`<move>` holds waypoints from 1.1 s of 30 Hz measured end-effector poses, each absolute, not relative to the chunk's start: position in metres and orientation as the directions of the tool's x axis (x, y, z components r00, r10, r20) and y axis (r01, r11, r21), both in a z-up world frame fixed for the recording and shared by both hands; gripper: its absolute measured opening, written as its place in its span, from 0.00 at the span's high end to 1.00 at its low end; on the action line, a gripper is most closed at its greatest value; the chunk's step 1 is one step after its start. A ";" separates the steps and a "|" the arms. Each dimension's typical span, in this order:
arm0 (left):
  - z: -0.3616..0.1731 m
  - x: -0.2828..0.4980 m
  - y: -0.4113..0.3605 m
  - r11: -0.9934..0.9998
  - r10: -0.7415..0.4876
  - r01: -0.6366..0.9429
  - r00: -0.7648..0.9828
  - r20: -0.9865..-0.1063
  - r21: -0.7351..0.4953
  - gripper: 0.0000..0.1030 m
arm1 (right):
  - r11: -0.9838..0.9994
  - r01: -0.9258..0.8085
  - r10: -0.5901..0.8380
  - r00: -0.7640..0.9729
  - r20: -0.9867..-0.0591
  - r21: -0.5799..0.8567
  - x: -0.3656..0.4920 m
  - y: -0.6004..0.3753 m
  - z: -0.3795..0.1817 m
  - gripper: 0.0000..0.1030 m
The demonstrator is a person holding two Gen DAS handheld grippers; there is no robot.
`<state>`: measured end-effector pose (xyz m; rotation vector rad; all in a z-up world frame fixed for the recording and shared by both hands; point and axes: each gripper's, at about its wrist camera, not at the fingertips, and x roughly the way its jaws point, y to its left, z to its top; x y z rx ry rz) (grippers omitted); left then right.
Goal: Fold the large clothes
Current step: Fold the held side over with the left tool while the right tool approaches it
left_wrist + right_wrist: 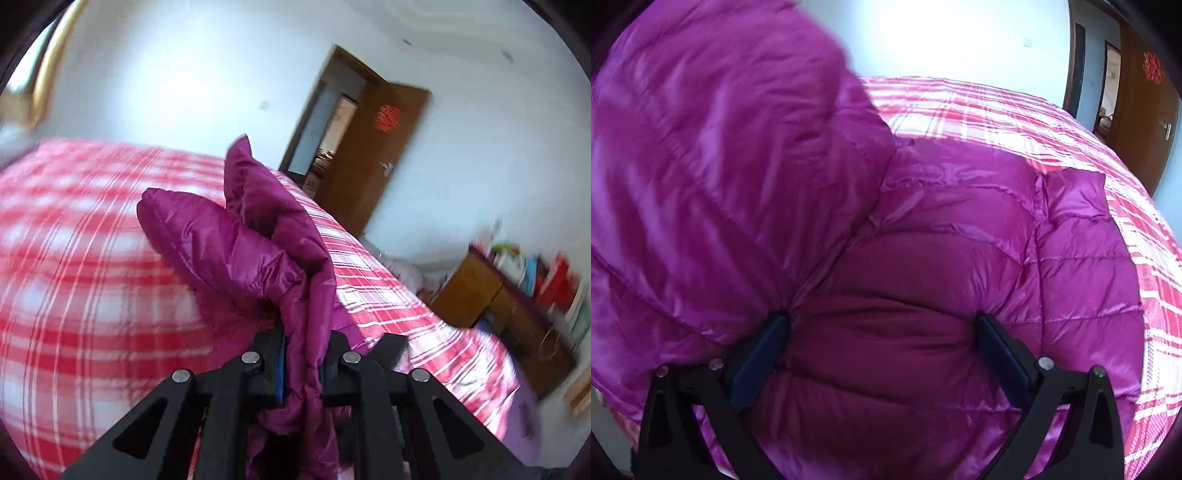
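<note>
Left gripper [301, 363]: jaws pinched tight on a bunched edge of the magenta puffer jacket [236, 243], lifted and standing up through the centre of the left view. Right gripper [881, 339]: jaws spread wide, holding nothing, poised over the quilted body low in the right view. Jacket mostly flat on the red plaid bed [997, 110], one raised flap filling the upper left. Best carried over slowly, edge kept taut, laid square on the body, free jaws pinning the crease. Slippery padding: likely to spring back.
</note>
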<state>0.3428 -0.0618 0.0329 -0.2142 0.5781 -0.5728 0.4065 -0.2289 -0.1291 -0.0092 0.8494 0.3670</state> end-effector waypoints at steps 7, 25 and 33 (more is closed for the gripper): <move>-0.006 0.336 -0.196 0.839 -0.466 0.544 0.735 -0.493 0.019 0.86 | 0.948 -0.004 0.217 0.741 -0.635 0.319 0.380 -0.374 -0.089 0.00; -0.049 0.272 -0.233 0.749 -0.474 0.602 0.779 -0.411 0.278 0.42 | 0.908 -0.163 0.401 0.601 -0.691 0.385 0.445 -0.389 -0.062 0.45; -0.036 0.297 -0.140 0.903 -0.314 0.391 0.883 -0.348 0.179 0.14 | 0.931 -0.073 0.335 0.557 -0.760 0.357 0.441 -0.411 -0.093 0.41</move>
